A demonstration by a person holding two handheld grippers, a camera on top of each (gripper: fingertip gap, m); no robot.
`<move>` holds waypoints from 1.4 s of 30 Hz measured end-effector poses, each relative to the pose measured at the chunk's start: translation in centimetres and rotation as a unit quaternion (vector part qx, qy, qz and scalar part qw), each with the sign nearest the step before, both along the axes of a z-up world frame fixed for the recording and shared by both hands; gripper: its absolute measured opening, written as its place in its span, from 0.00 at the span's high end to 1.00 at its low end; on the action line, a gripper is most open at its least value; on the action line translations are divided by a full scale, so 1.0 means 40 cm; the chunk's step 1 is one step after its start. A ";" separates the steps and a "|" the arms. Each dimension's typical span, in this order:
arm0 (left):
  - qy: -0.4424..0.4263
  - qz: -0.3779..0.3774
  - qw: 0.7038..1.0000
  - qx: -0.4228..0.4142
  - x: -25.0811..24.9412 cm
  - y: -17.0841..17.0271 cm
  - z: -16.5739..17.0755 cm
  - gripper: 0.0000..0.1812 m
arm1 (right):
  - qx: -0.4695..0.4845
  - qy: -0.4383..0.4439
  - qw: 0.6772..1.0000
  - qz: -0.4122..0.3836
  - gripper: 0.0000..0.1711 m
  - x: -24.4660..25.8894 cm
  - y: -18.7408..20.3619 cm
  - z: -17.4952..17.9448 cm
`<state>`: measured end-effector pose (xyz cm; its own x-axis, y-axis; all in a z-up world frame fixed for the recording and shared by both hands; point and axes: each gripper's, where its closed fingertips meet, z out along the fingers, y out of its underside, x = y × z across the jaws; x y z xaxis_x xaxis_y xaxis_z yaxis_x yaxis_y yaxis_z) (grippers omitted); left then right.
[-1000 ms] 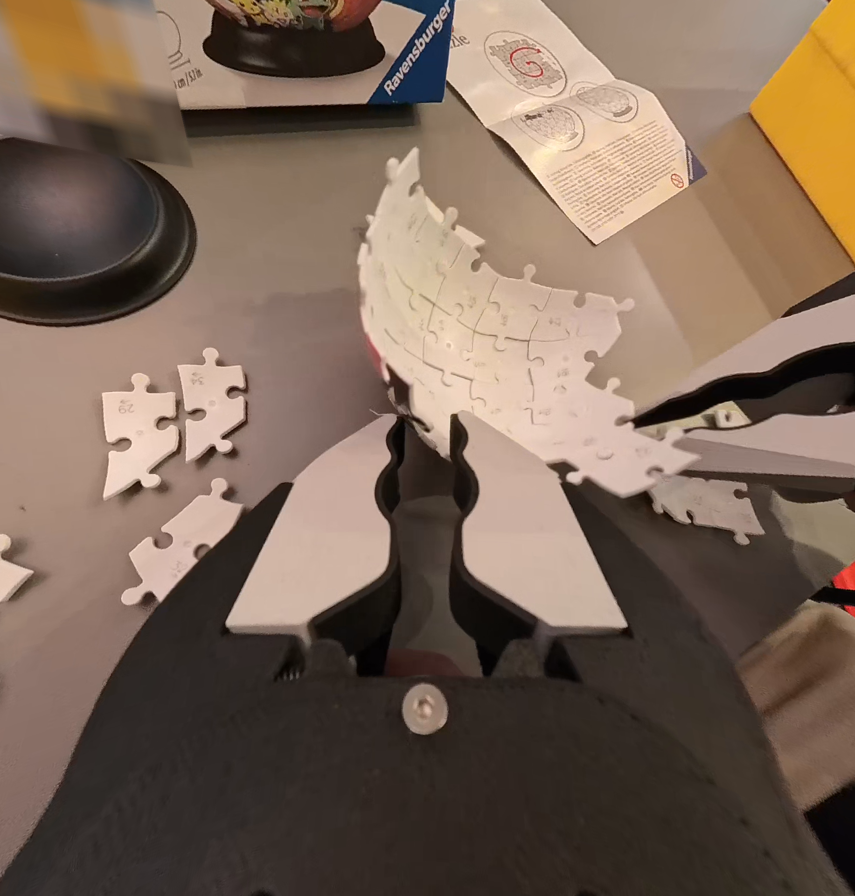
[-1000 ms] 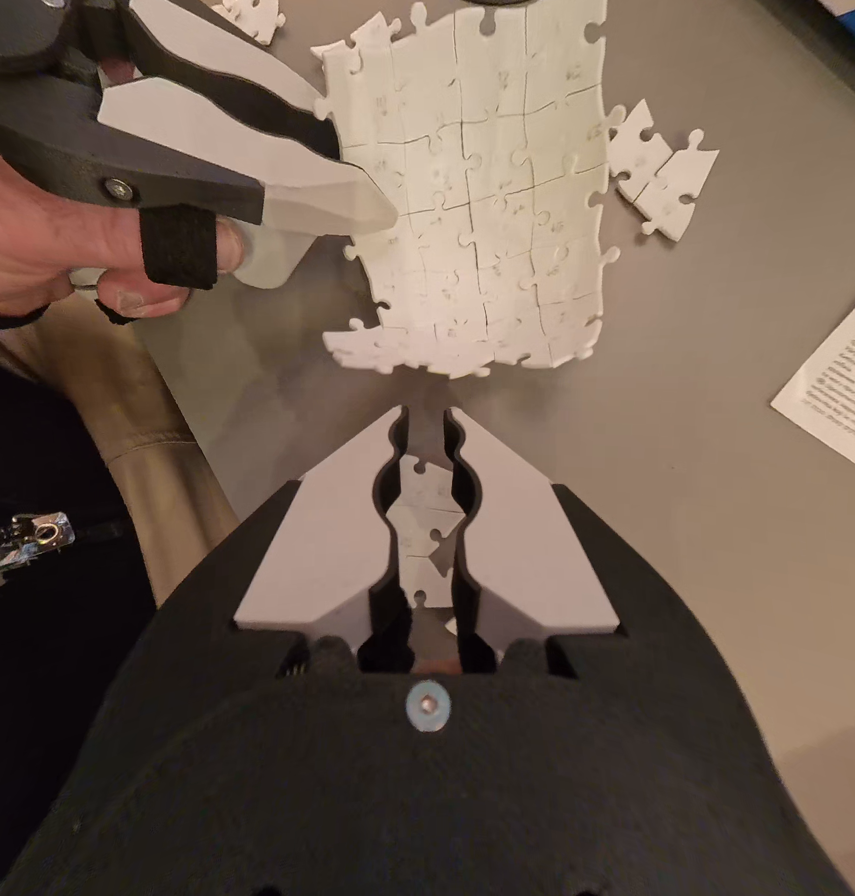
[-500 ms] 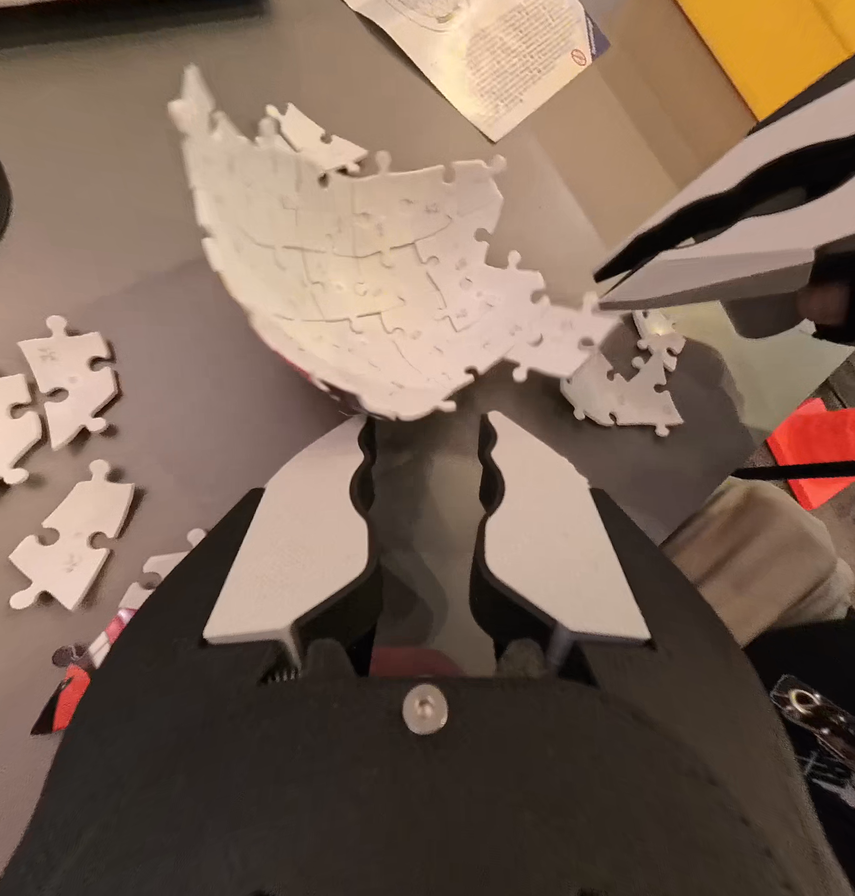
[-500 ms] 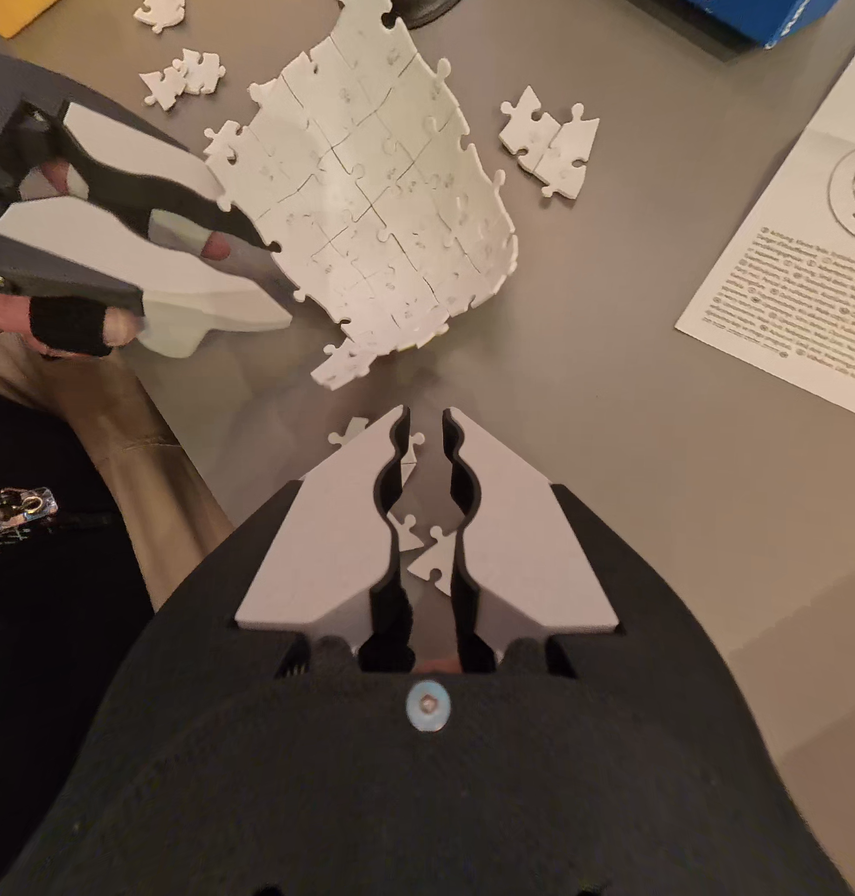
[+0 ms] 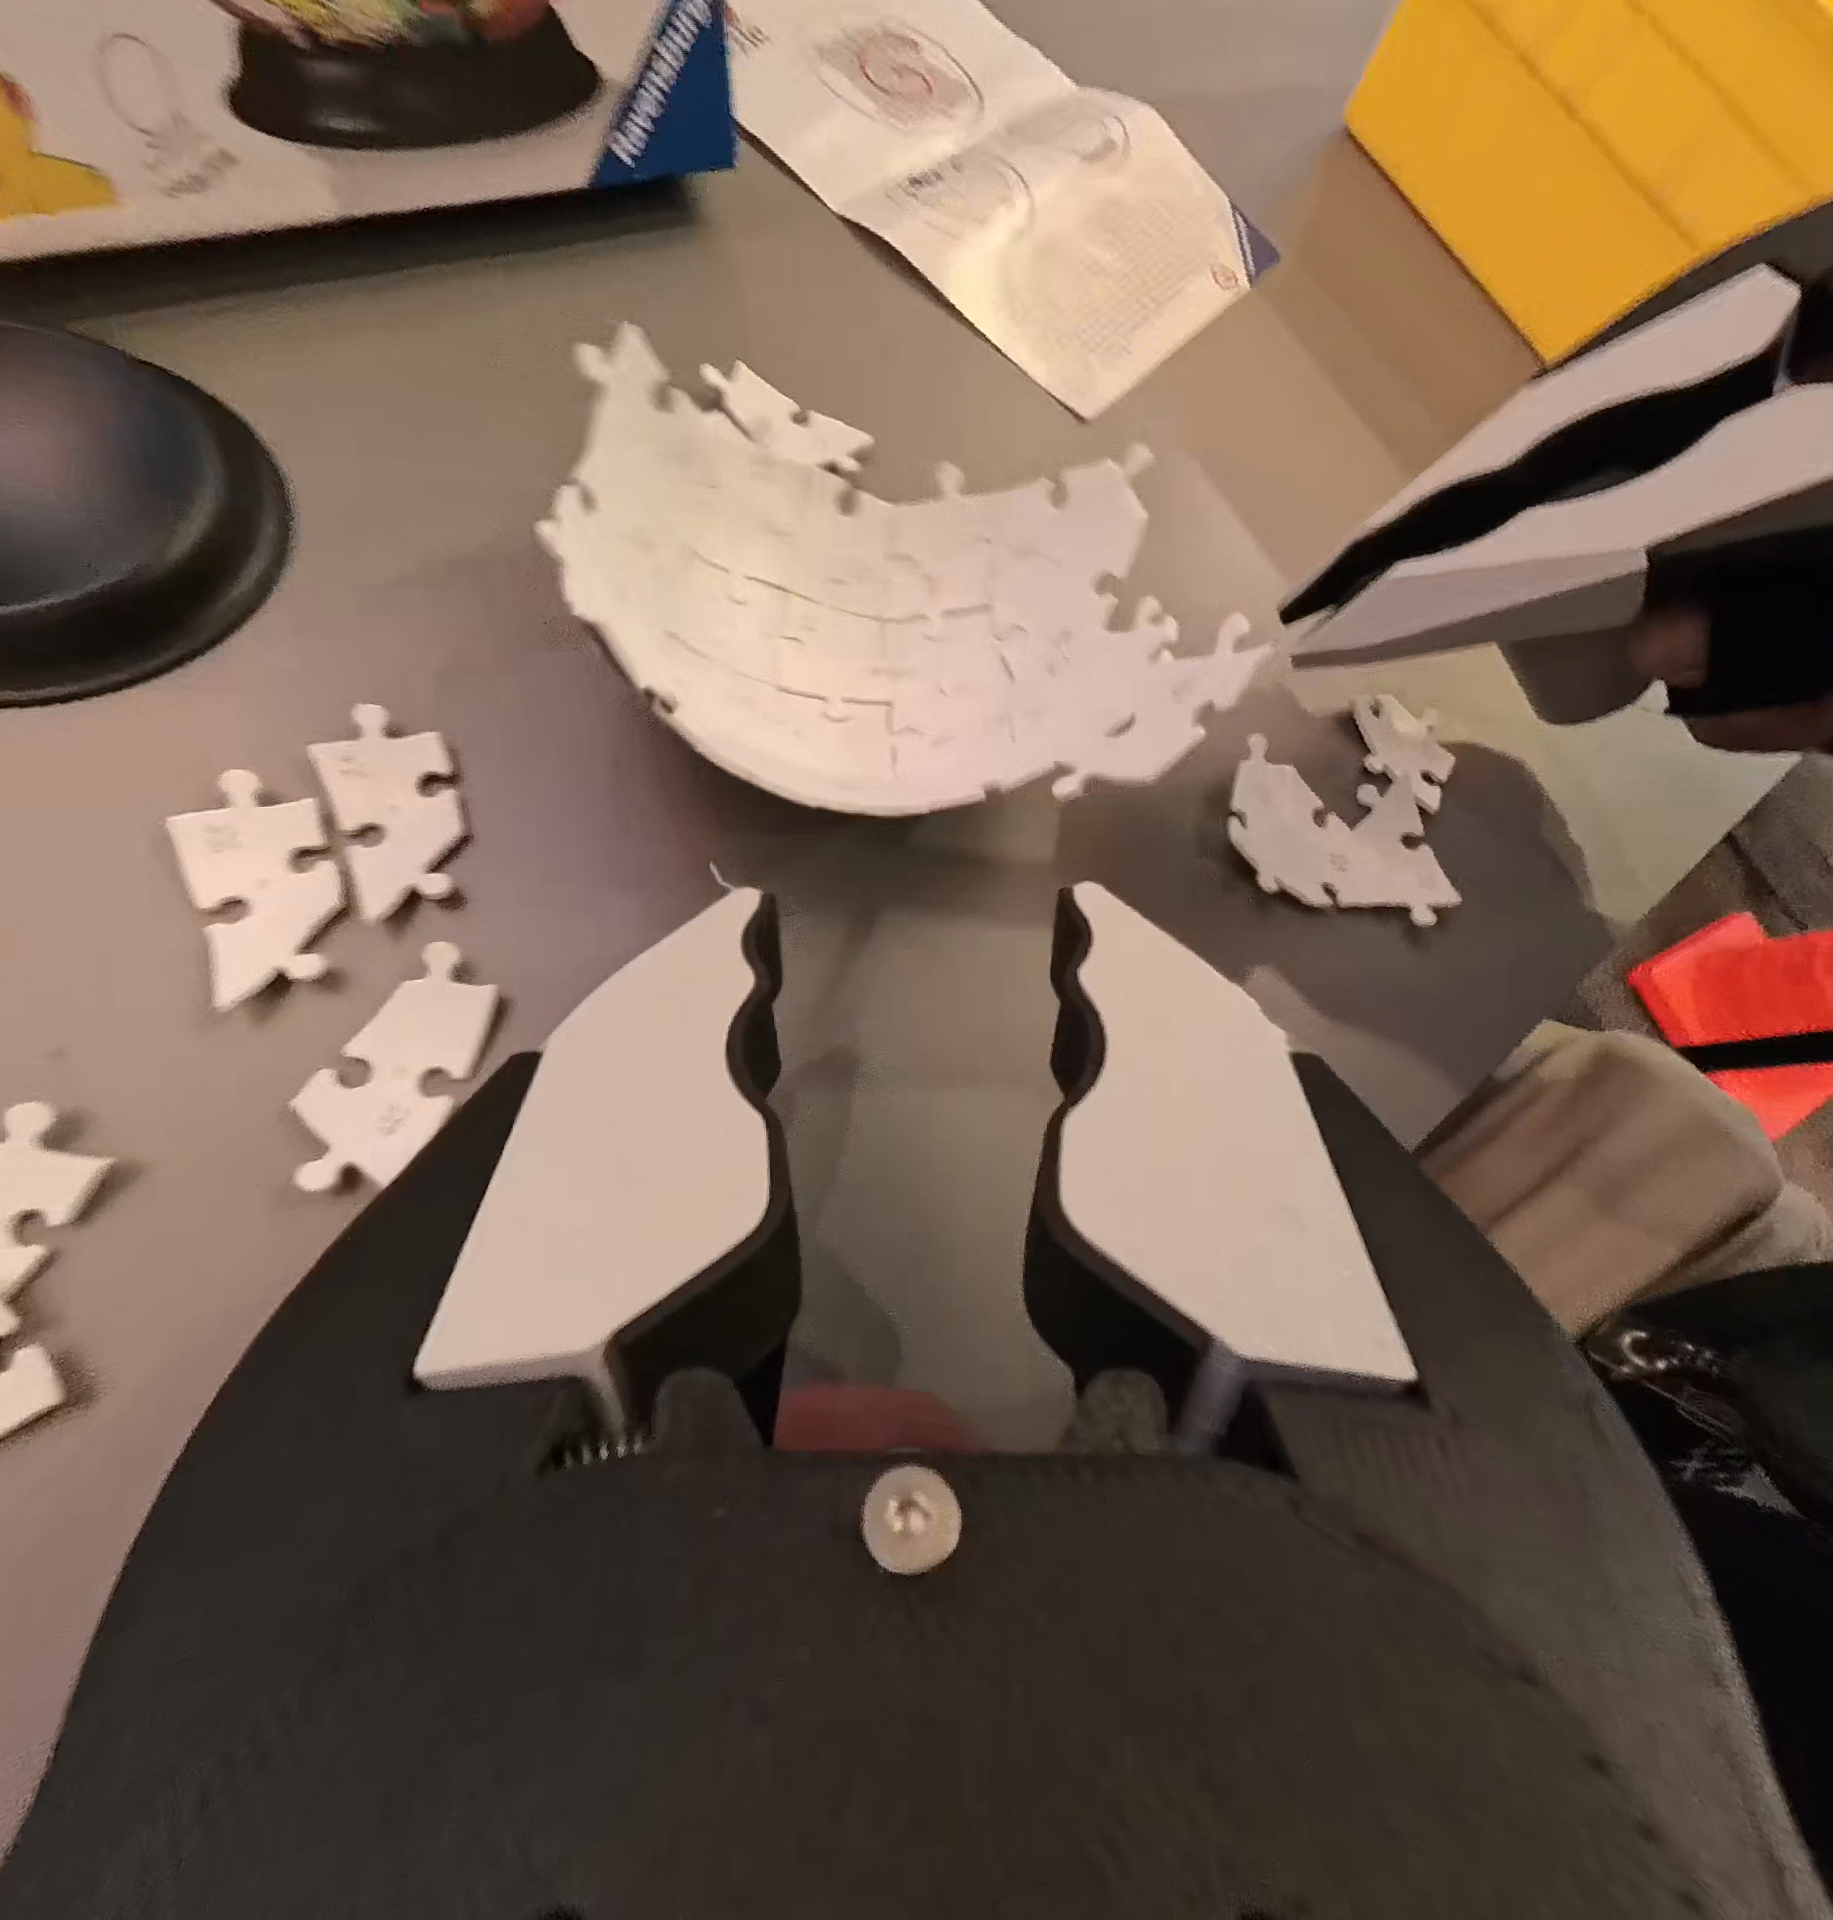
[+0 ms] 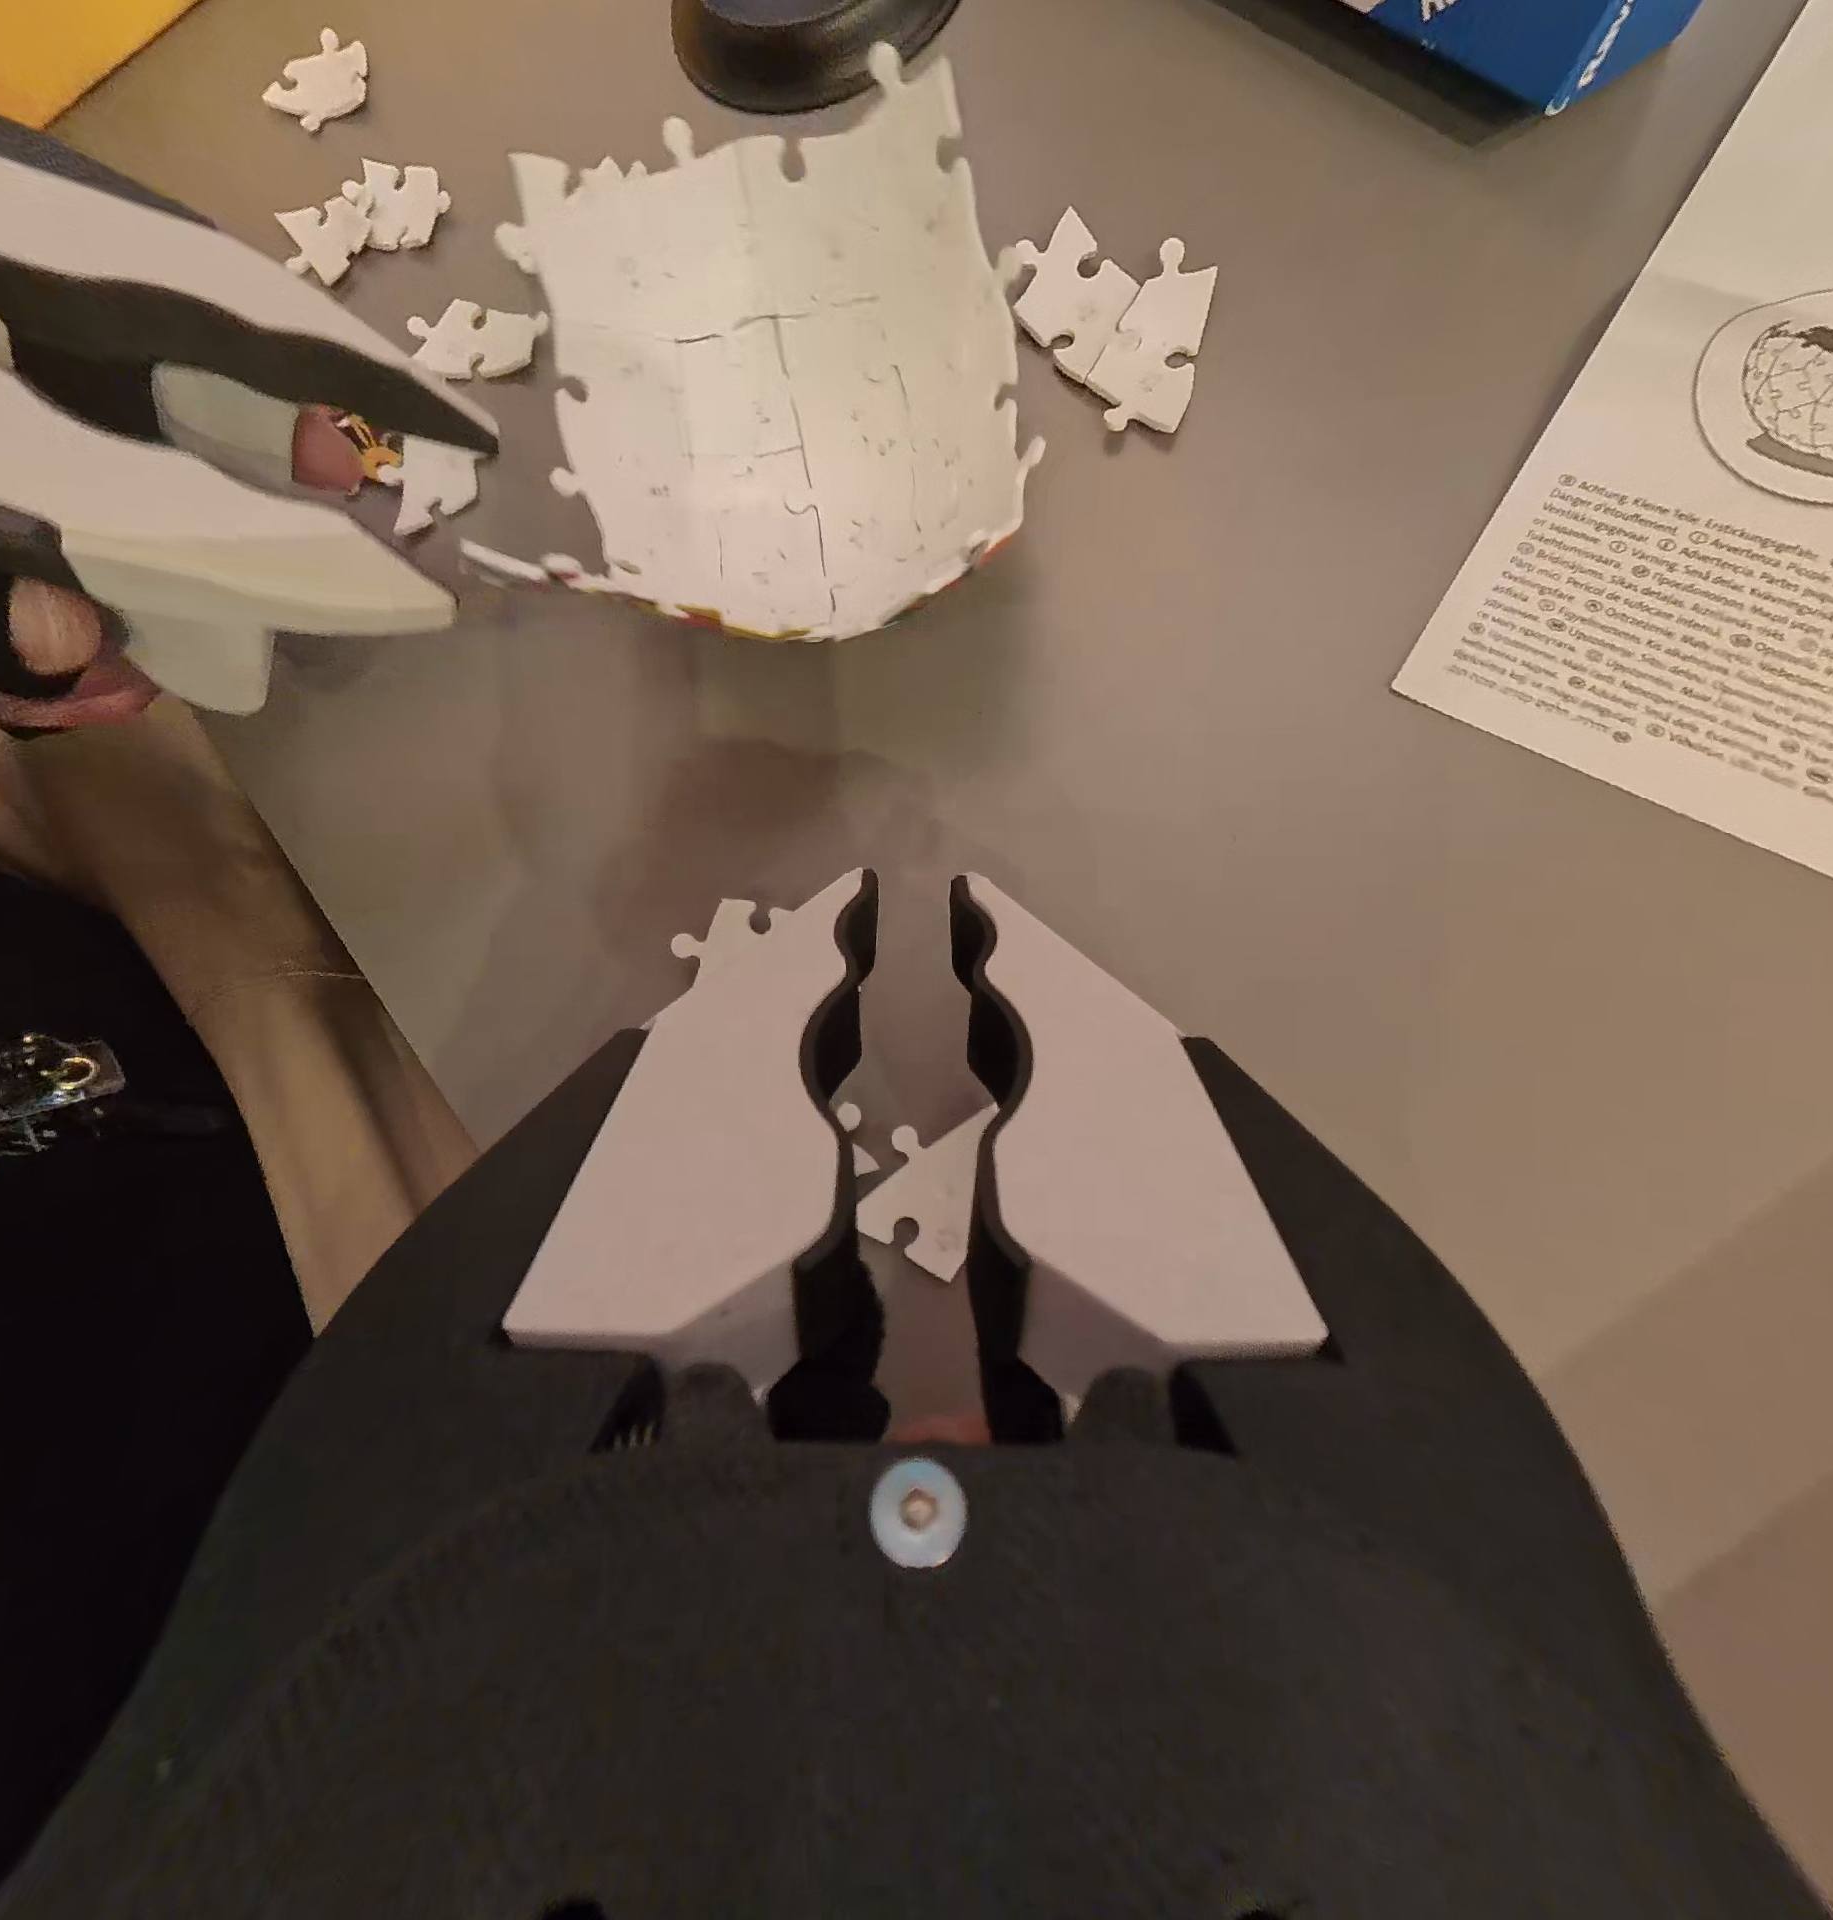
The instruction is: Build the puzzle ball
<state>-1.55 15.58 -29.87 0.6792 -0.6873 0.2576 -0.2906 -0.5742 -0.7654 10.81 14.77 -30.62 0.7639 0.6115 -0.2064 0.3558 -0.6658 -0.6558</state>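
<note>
The left gripper (image 5: 912,914) hovered with its grey fingers spread wide and nothing between them, just short of the curved shell of joined puzzle pieces (image 5: 870,644), which rested on the grey table (image 5: 455,436) with its white inner side up. The right gripper (image 6: 912,894) hung low over the table nearer the person, its fingers a narrow gap apart and gripping nothing; a small cluster of loose pieces (image 6: 927,1195) lay on the table beneath it. In the left wrist view, the right gripper's tips stood just beside the jutting tab at the shell's right edge; whether they touched it could not be told through the blur. Flat white pieces (image 5: 320,852) lay scattered to the shell's left, and a joined pair (image 6: 1114,332) sat close to its far side. A black domed stand (image 5: 91,540) stood farther left. The puzzle box (image 5: 351,104) and an unfolded instruction sheet (image 5: 1016,197) lay at the table's far edge, near a yellow block (image 5: 1618,145).
</note>
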 end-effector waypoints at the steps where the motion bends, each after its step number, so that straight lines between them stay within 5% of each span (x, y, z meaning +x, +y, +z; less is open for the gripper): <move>1: -0.013 0.006 1.000 -0.002 -0.008 0.012 0.006 0.72 | 0.004 0.000 1.000 0.001 0.93 -0.003 0.002 0.002; 12: -0.108 -0.015 0.992 -0.066 -0.034 0.072 0.032 0.76 | 0.020 0.011 1.000 0.010 0.92 -0.017 0.015 0.018; 20: 0.020 -0.090 0.995 -0.041 -0.025 0.088 -0.030 0.73 | 0.024 -0.007 0.999 0.033 0.93 -0.016 0.002 0.006; 32: 0.095 -0.136 0.986 -0.014 -0.016 0.077 -0.080 0.72 | 0.064 -0.011 0.995 0.075 0.94 -0.049 -0.007 0.044; 42: 0.137 -0.147 0.979 0.043 -0.012 0.068 -0.091 0.71 | 0.115 -0.030 0.973 0.197 1.00 -0.233 -0.064 0.080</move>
